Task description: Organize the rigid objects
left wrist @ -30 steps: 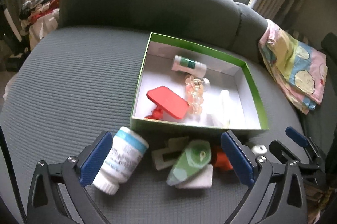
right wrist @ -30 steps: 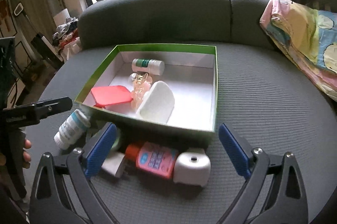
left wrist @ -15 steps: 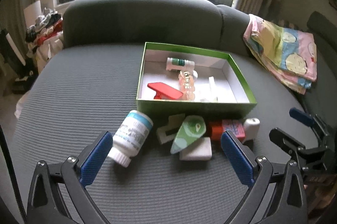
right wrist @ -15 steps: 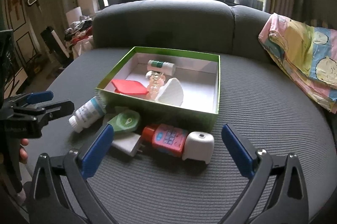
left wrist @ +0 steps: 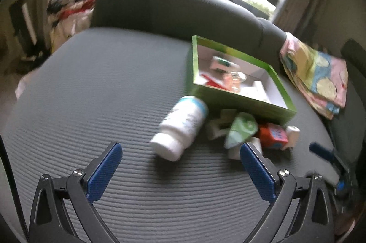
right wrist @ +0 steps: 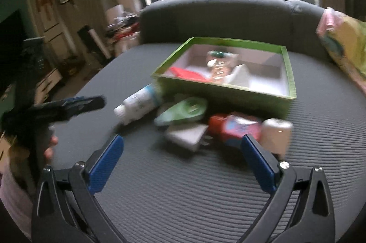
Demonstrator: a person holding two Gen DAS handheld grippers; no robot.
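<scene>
Both the left gripper [left wrist: 180, 166] and right gripper [right wrist: 181, 157] hung back over the sofa seat's [left wrist: 91, 87] front edge, jaws spread and empty, likely choosing among the white bottle [left wrist: 181, 127], green tape dispenser [right wrist: 183, 111] and red item [right wrist: 234, 128] lying just outside the green box [right wrist: 289, 73].

A grey ribbed sofa seat [left wrist: 96, 87] carries a green box [left wrist: 242, 103], a white bottle [left wrist: 180, 126] and a patterned cloth [left wrist: 318, 73].
</scene>
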